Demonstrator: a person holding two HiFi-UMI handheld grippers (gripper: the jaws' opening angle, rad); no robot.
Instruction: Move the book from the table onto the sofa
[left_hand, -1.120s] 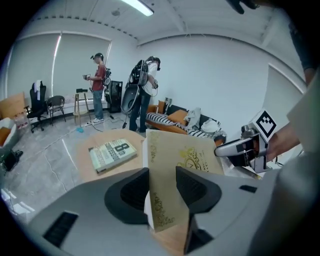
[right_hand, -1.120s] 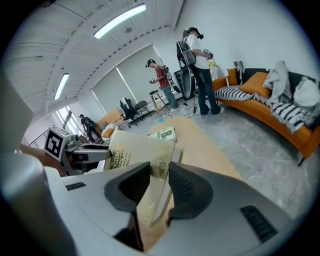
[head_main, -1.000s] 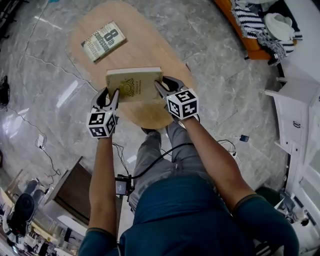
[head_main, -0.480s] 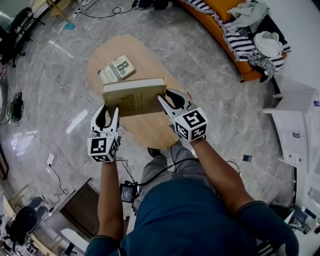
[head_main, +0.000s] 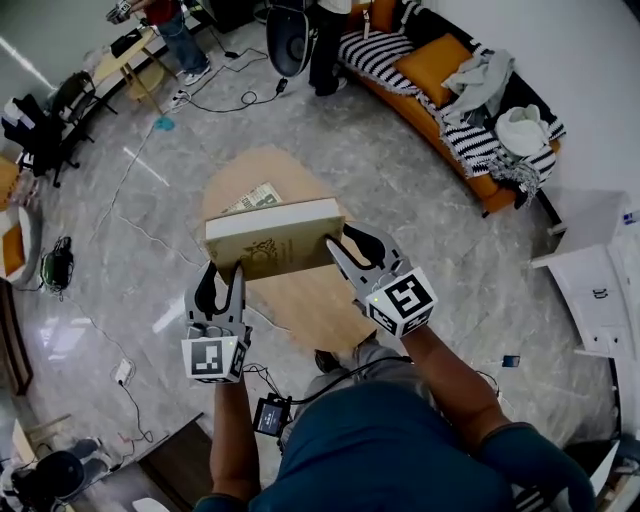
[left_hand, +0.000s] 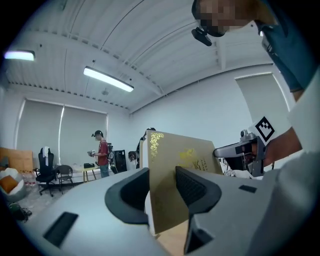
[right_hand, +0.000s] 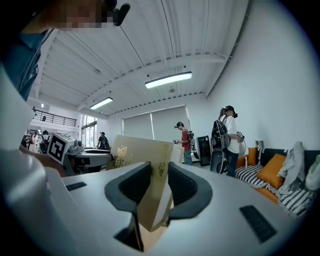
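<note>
I count two grippers, my left gripper (head_main: 222, 272) and my right gripper (head_main: 343, 238). Each has two fingers (head_main: 238, 295), four in all, and each carries one marker cube (head_main: 215, 360), so two cubes.

There are two books: the tan book (head_main: 275, 245) and the printed book (head_main: 255, 199) lying half hidden behind it. There is one oval wooden surface (head_main: 310, 300).

I see one sofa (head_main: 478, 188), with one plain orange cushion (head_main: 437, 62) that I can make out clearly. One white cabinet (head_main: 590, 290) stands at the right.

In the right gripper view I count three other people (right_hand: 186, 142) and two ceiling strip lights (right_hand: 168, 80).
</note>
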